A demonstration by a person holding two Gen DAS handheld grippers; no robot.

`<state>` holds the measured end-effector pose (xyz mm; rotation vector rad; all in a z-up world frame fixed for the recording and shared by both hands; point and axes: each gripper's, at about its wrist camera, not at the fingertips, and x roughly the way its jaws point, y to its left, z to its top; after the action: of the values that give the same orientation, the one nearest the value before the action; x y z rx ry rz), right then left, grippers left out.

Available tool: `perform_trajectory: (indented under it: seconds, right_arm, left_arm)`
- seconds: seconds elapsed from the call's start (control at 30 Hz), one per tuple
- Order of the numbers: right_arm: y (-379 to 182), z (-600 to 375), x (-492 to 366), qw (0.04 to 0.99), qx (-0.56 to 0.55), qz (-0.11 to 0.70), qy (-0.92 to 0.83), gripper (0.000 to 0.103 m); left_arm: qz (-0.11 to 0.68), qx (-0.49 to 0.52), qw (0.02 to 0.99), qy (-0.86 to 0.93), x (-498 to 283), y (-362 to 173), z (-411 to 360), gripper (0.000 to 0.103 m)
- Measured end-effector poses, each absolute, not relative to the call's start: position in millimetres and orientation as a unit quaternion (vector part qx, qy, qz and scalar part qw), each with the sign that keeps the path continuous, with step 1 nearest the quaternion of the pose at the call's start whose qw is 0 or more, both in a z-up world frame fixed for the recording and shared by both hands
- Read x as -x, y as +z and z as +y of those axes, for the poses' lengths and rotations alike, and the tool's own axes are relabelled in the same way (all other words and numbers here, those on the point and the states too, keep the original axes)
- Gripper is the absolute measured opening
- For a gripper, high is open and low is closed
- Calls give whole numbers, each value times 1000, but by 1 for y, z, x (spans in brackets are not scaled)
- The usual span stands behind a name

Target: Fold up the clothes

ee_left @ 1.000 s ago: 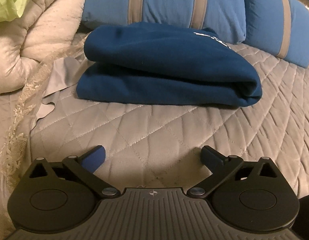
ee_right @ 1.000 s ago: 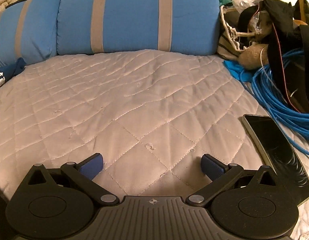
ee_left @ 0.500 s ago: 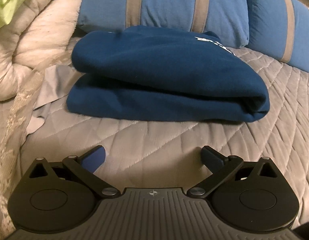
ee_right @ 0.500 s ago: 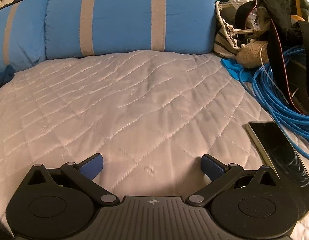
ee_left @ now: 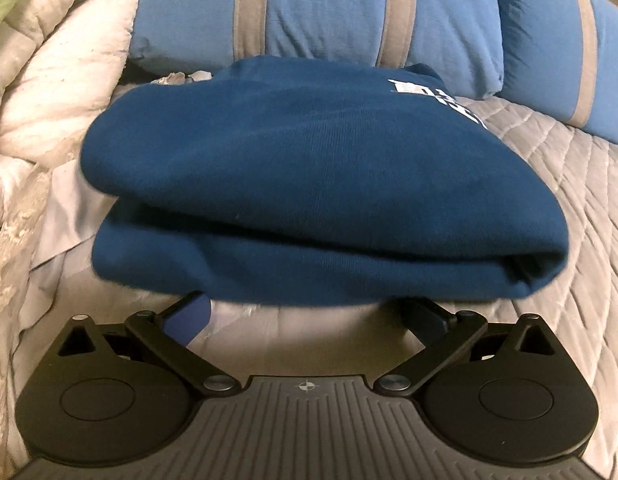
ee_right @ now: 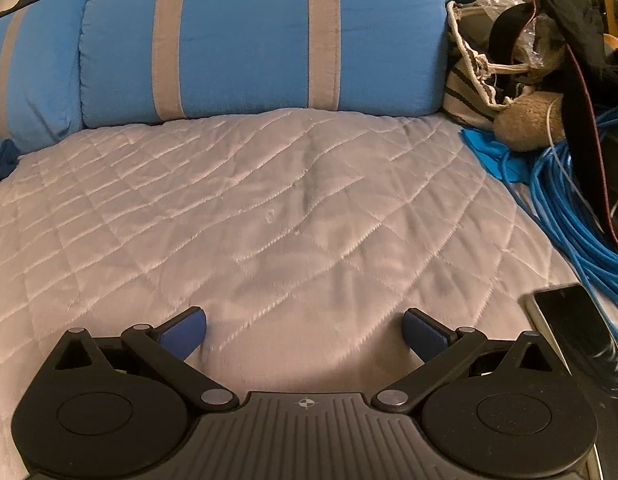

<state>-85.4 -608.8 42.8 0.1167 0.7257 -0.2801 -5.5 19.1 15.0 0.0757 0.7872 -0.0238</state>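
Sweatshirt (ee_left: 309,184) navy, knit, folded; quilt (ee_right: 269,220) diamond-stitched.

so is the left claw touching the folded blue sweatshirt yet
Cannot tell. In the left wrist view the left claw is open with its tips hidden under the folded blue sweatshirt edge.

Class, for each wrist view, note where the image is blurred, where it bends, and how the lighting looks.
Left wrist view: the folded navy sweatshirt is smeared at its left edge, the pillows bow with fisheye curvature, and the light is dim and warm. Right wrist view: the quilted bedspread is brighter, the phone streaks with blur, and shadow pools before the jaws.
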Motion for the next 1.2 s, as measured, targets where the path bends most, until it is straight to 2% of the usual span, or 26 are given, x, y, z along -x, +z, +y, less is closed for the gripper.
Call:
perform_trajectory:
  seconds: [0.33,1.2]
  right_arm:
    - [34,-611,73,939,-53,315,-131,103]
    - [33,-609,78,943,-51,300,-135,103]
  left_arm:
    - [304,-46,952,2,17,-3,21,103]
    - [301,-41,953,0,16,-6,22,103]
